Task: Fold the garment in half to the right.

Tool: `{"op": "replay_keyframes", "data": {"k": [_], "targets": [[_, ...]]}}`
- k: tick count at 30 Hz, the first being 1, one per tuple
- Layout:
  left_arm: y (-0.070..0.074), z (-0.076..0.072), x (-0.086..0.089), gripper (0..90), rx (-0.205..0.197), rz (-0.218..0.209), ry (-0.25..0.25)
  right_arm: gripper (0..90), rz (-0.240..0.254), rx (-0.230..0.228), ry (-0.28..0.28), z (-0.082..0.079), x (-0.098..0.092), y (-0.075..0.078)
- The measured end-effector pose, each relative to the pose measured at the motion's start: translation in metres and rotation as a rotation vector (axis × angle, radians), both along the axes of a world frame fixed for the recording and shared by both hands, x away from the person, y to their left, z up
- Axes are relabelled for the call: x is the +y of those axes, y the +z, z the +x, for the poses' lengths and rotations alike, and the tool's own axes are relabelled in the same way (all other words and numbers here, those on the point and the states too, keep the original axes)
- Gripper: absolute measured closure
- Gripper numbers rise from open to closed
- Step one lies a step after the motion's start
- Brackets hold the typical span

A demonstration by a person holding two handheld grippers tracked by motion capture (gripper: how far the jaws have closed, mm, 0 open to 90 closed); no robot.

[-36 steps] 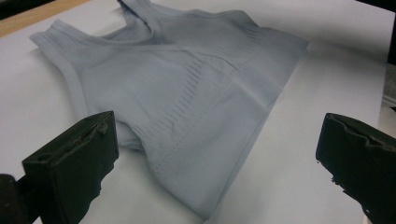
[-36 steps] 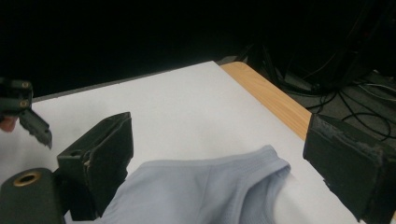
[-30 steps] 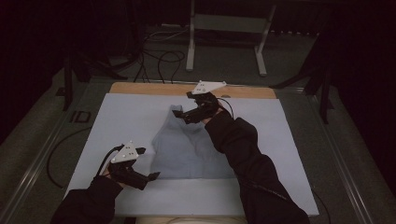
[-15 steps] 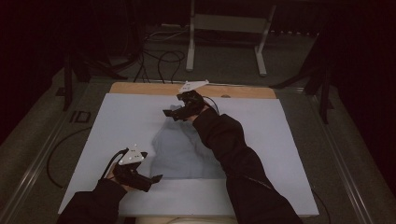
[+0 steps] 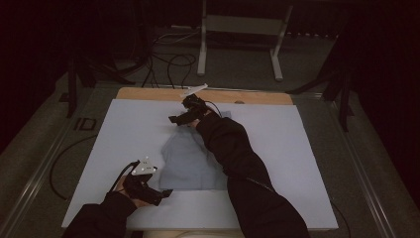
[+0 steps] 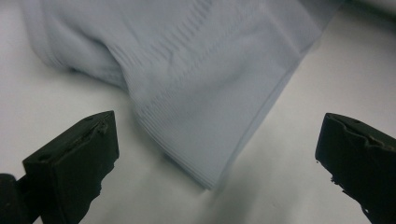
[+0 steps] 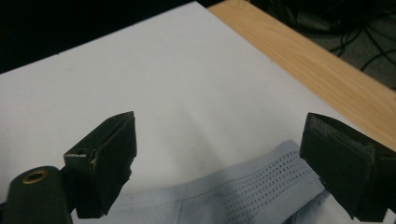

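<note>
A pale blue knit garment [image 5: 190,158] is lying rumpled on the white table cover [image 5: 124,129], occupying the centre of the high view and stretching from the lower middle of the frame up toward the wooden edge strip [image 5: 148,93] at the top. The person is working it from both ends, which looks like a way of spreading or straightening it. The left gripper [image 5: 166,192] is sitting at the lower left of the frame, just beside the garment's near corner; in the left gripper view its jaws are standing wide apart and released, with a ribbed hem [image 6: 205,158] lying between them, not yet pinched. The right gripper [image 5: 174,119] is reaching across to the upper centre, at the far end; its jaws are likewise spread and holding nothing, with a perforated band [image 7: 275,179] of the cloth just beneath them. No container is standing on the table.
</note>
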State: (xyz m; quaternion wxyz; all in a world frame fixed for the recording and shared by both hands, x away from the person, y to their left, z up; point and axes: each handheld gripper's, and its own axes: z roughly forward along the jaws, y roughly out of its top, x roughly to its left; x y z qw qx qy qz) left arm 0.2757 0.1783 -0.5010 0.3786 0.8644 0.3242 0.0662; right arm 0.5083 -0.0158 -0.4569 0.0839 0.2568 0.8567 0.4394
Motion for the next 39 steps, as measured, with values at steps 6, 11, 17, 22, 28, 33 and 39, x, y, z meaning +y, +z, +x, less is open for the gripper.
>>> {"op": "replay_keyframes", "data": {"k": [6, 11, 17, 22, 28, 33, 39], "targets": [[-0.007, 0.001, -0.001, 10.9, 0.009, 0.016, -0.003, 13.9, -0.051, 0.047, -0.021, 0.011, 0.004, -0.012], [-0.008, 0.001, 0.000, 18.3, 0.020, 0.012, 0.001, 18.4, -0.069, 0.092, -0.063, 0.026, 0.007, -0.018], [-0.011, -0.001, -0.003, 20.4, 0.031, 0.063, -0.008, 25.2, -0.106, 0.115, -0.096, 0.038, 0.014, -0.025], [-0.013, -0.002, -0.004, 23.1, 0.042, 0.072, 0.004, 28.4, -0.192, 0.129, -0.124, 0.045, 0.020, -0.038], [-0.013, -0.001, -0.007, 29.2, 0.028, 0.102, 0.014, 35.6, -0.272, 0.113, -0.131, 0.049, 0.025, -0.047], [-0.011, -0.001, -0.010, 38.6, 0.022, 0.135, 0.042, 45.2, -0.332, 0.107, -0.141, 0.049, 0.028, -0.051], [-0.009, 0.001, -0.014, 50.1, 0.029, 0.147, 0.063, 64.8, -0.397, 0.078, -0.143, 0.047, 0.027, -0.051]]}}
